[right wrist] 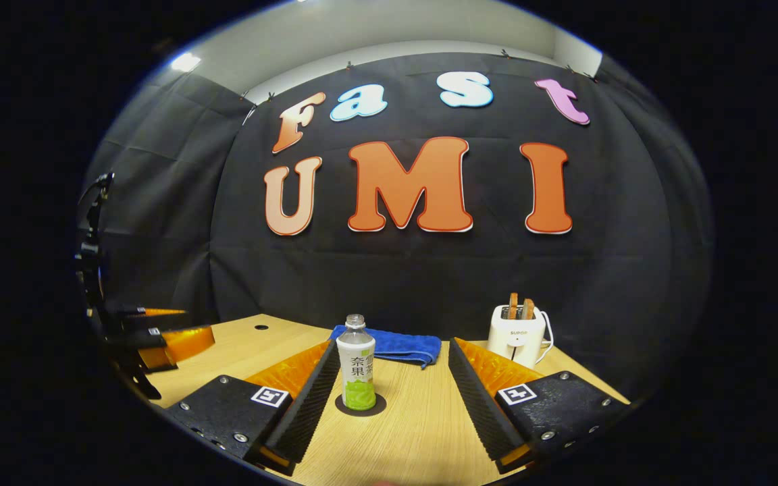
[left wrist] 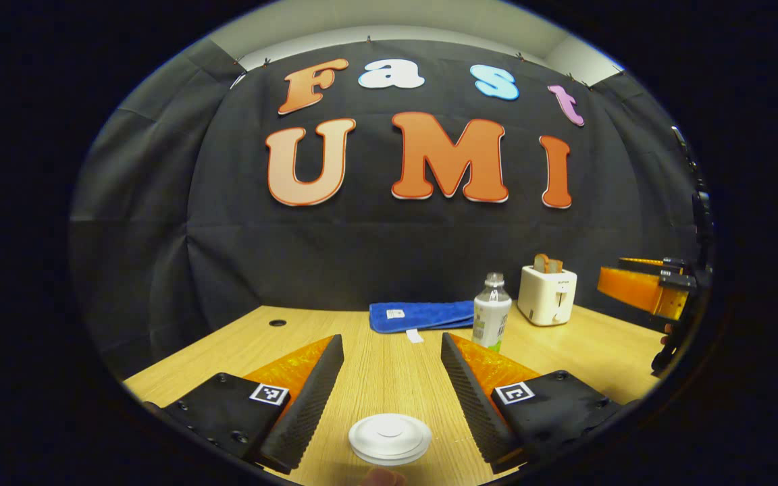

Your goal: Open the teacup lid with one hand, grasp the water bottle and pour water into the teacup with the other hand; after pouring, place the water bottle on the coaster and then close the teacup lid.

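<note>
while the water bottle point(right wrist: 358, 370) stood upright on the coaster point(right wrist: 360, 406), both the left tongs point(left wrist: 390, 364) and right tongs point(right wrist: 389, 374) were wide apart, the left around the teacup lid point(left wrist: 390, 439) without touching.

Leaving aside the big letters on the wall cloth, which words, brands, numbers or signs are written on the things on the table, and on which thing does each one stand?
Water bottle: its label carries printed characters, which I leave unquoted.
Toaster: a small brand mark on the front, too small to read surely.
Blue towel: a white tag, blurred and unreadable.
Square markers: coded patterns, no words.
</note>
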{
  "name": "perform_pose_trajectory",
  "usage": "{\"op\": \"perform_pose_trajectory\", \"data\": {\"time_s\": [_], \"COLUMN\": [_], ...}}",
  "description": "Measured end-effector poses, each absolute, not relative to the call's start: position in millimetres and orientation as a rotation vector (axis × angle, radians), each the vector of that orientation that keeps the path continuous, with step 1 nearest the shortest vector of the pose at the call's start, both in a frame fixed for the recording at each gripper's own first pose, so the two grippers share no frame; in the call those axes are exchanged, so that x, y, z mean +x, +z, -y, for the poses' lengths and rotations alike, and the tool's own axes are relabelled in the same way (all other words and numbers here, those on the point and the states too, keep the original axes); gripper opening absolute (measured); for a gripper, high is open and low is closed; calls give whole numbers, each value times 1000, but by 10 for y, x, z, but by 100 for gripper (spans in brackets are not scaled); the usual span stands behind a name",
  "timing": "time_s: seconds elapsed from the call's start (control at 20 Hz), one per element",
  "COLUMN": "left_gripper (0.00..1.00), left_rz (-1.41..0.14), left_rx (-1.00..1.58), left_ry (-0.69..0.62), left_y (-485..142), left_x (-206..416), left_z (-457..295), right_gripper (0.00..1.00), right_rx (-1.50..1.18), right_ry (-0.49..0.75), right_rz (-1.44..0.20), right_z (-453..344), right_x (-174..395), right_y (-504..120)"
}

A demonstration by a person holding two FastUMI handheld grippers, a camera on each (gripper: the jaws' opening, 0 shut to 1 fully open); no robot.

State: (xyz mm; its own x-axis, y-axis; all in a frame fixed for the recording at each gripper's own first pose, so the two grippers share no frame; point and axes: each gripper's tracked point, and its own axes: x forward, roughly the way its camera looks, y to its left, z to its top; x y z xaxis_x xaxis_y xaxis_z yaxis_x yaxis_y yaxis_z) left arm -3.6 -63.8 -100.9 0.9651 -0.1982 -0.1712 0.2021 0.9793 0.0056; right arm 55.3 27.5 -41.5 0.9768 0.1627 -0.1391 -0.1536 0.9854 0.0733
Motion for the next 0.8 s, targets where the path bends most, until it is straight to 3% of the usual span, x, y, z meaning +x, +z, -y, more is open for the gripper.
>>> {"op": "perform_pose_trajectory", "data": {"time_s": [0.35,0.45,0.8], "left_gripper": [98,95,100], "left_rz": [-68,-55,-33], "left_rx": [2,29,-5], "left_ry": [-163,-144,-127], "left_y": [-260,-220,-206], "left_x": [-145,-192,-238], "left_z": [494,424,356], "right_gripper": [97,96,96], "right_rx": [4,8,-25], "right_ry": [134,145,132], "right_rz": [-109,-87,-24], "right_z": [-338,-385,-406], "right_x": [269,219,164], "right_y": [-18,68,173]}}
